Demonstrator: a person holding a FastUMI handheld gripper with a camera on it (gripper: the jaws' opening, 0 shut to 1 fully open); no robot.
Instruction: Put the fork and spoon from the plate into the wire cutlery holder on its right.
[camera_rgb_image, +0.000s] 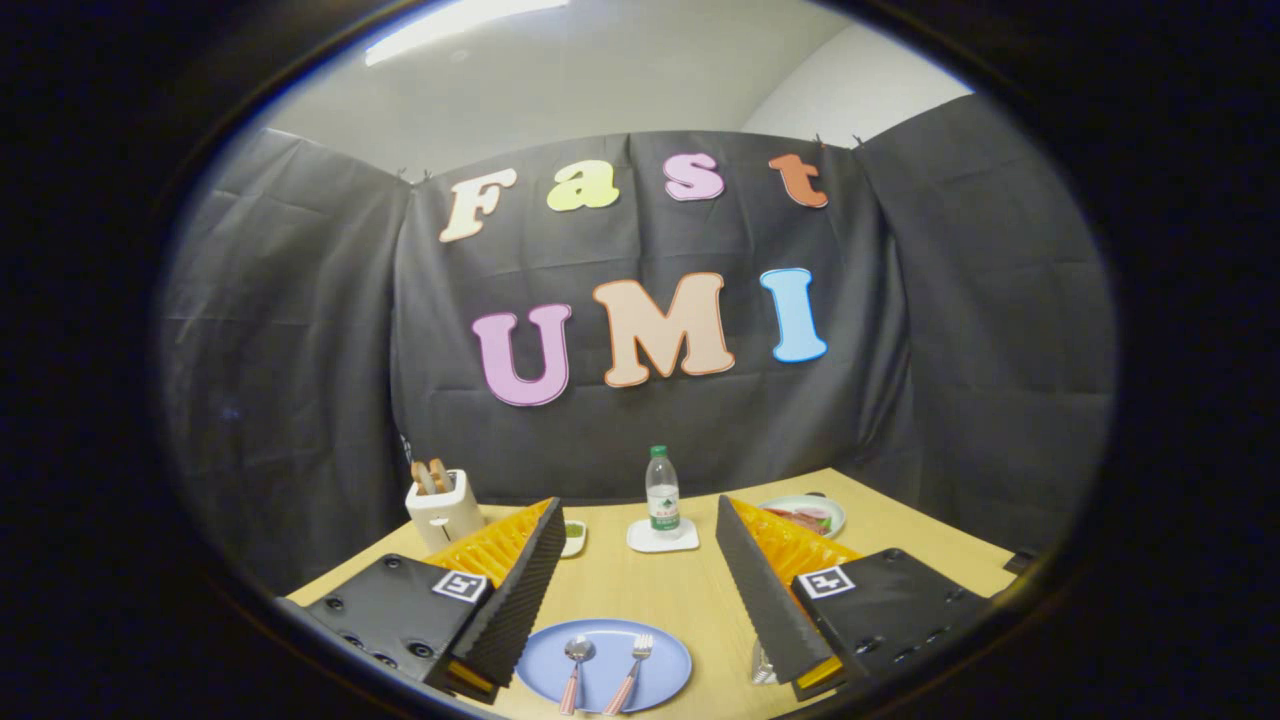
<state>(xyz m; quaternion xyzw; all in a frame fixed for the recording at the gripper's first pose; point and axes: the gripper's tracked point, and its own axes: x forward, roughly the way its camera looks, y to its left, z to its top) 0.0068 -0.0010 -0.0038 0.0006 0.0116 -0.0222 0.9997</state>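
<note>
A: Gripper view. Gripper (632, 585) up over the desk (650, 590), fingers spread wide, nothing held.

B: And between them?

A: Blue plate (607, 665), low in the gap btwn the two fingers, closer to the left one, whose tip overlaps the plate's left rim. Spoon (576, 672) and fork (630, 670) lie side by side on it: spoon left, fork right, pinkish handles toward the camera, heads pointing away. Close, but apart.

B: Wire holder?

A: Bit of shiny wire thing (763, 668) peeking out just under the right finger, right of the plate. Mostly hidden, so can't tell its shape.

B: Further back?

A: Water bottle (662, 492), green cap, upright on a white coaster (662, 540), beyond the fingers, approx mid-desk. White toaster (442, 508) at the far left corner w/ bread slices sticking out of the top. Small dish (573, 538) w/ sth green just past the left finger's tip. Plate of food (806, 515), reddish stuff, behind the right finger. Black cloth wall behind it all.
</note>
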